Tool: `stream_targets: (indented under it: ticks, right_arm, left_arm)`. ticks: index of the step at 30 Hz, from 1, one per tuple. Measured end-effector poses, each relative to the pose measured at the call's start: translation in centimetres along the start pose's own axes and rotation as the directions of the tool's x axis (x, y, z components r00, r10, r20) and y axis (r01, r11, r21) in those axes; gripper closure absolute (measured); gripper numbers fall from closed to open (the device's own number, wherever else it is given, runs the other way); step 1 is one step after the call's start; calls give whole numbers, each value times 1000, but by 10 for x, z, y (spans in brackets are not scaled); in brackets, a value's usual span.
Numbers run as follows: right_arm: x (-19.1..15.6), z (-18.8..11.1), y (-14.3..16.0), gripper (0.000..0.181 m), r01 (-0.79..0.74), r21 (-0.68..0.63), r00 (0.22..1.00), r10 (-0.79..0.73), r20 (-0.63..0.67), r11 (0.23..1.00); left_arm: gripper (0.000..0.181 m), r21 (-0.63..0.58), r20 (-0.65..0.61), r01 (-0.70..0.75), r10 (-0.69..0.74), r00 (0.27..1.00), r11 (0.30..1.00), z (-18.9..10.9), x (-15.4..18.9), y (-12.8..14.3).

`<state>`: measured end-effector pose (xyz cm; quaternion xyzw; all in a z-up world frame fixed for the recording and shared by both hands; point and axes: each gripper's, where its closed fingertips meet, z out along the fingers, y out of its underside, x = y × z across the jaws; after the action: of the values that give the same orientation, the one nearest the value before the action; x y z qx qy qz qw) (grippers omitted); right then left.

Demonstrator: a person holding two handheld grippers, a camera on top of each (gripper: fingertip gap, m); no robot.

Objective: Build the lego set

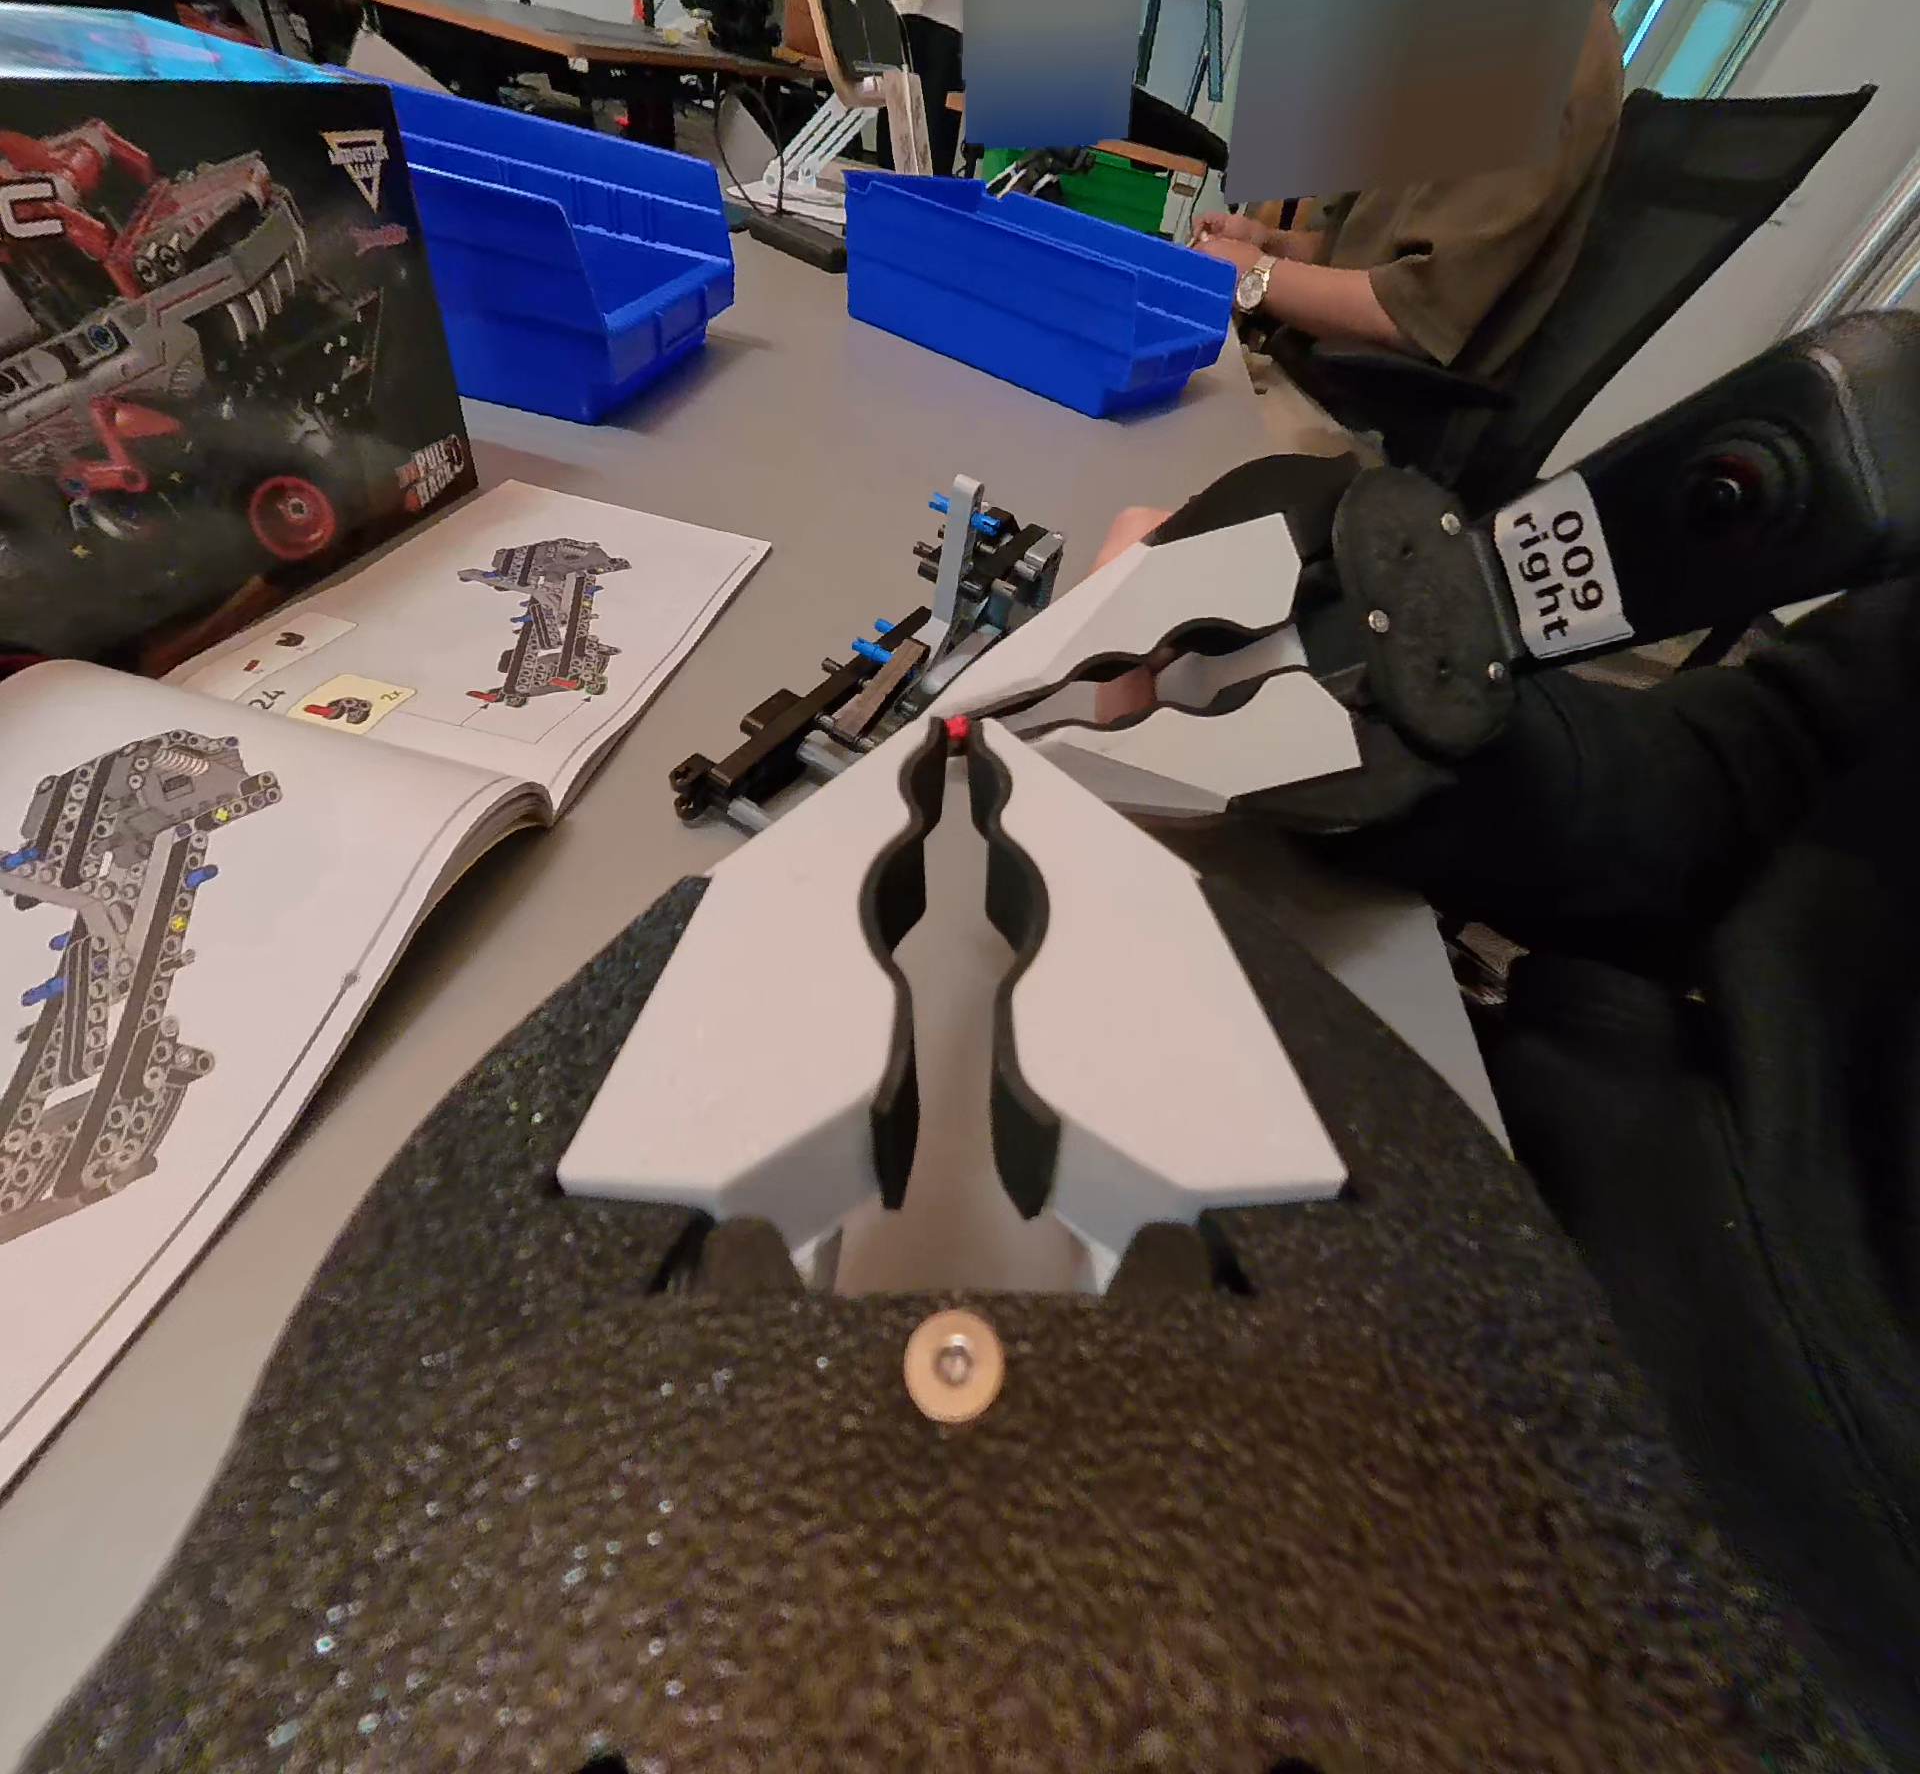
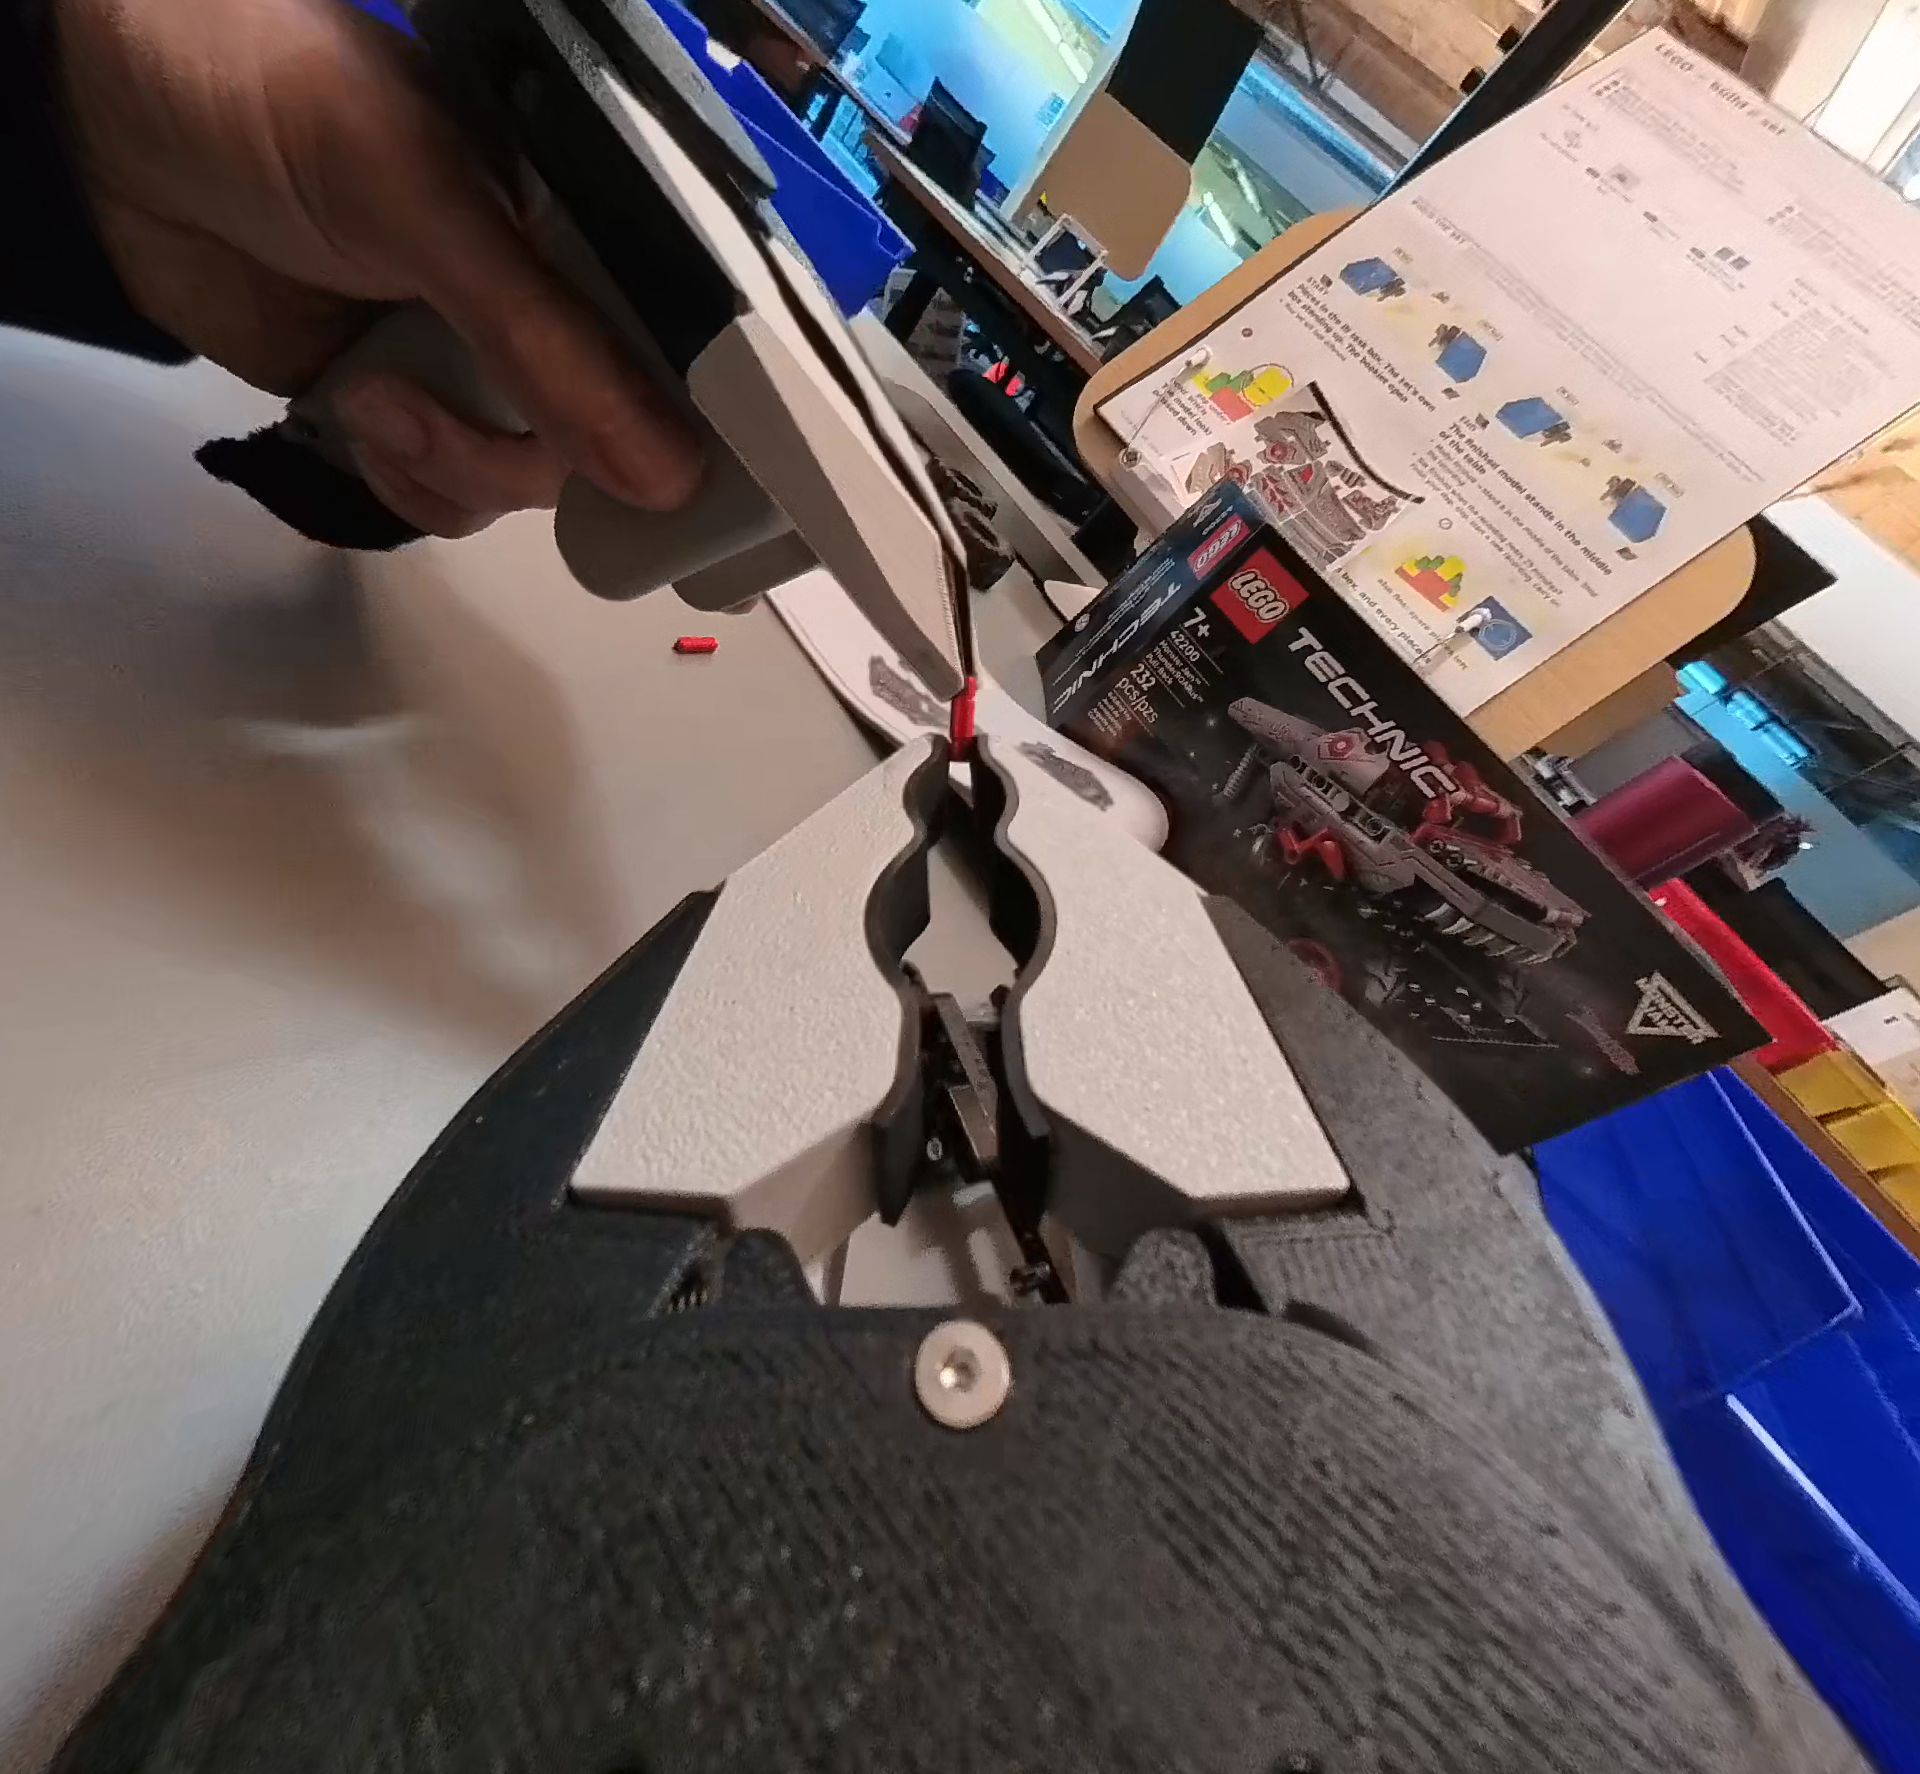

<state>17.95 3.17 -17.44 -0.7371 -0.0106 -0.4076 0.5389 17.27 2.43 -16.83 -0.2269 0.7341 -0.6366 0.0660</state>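
Observation:
A small red pin (image 1: 956,730) is pinched at the tips of my left gripper (image 1: 957,737), which is shut on it. My right gripper (image 1: 987,711) comes in from the right and its tips meet the same pin. In the right wrist view the red pin (image 2: 962,711) spans from the left gripper's (image 2: 961,675) tips down into my right gripper (image 2: 958,753), whose jaws are closed on its lower end. The black and grey chassis assembly (image 1: 883,664) with blue pins lies on the grey table (image 1: 831,415) just beyond the tips.
An open instruction booklet (image 1: 312,789) and the set's box (image 1: 208,322) lie left. Two blue bins (image 1: 582,270) (image 1: 1039,290) stand behind. A second red pin (image 2: 694,646) lies on the table. A printed sheet on a board (image 2: 1558,322) stands right. A person sits at the far edge (image 1: 1455,249). Left and right tips are no more than a few centimetres apart.

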Motion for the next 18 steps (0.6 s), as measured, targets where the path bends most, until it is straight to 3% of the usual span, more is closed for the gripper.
stream_targets:
  ticks: [4,7,10,13,18]
  right_arm:
    - [-2,-3,3,176,-107,-62,991,112,74,992]
    - [-11,-10,18,153,-224,-263,952,269,147,938]
    - [-19,-19,30,156,-308,-378,911,385,148,873]
    - [-18,-14,37,168,-373,-401,890,445,103,837]
    - [-15,0,53,161,-357,-461,901,430,61,812]
  left_arm:
    - [180,-30,18,-12,12,1000,999,1,-3,2]
    - [181,-74,46,-40,44,998,996,0,-15,4]
    - [181,-134,10,-28,29,1000,991,6,-22,6]
    - [180,-265,-67,-65,49,997,962,18,-25,17]
    - [180,-436,-196,-216,142,970,874,29,-35,32]
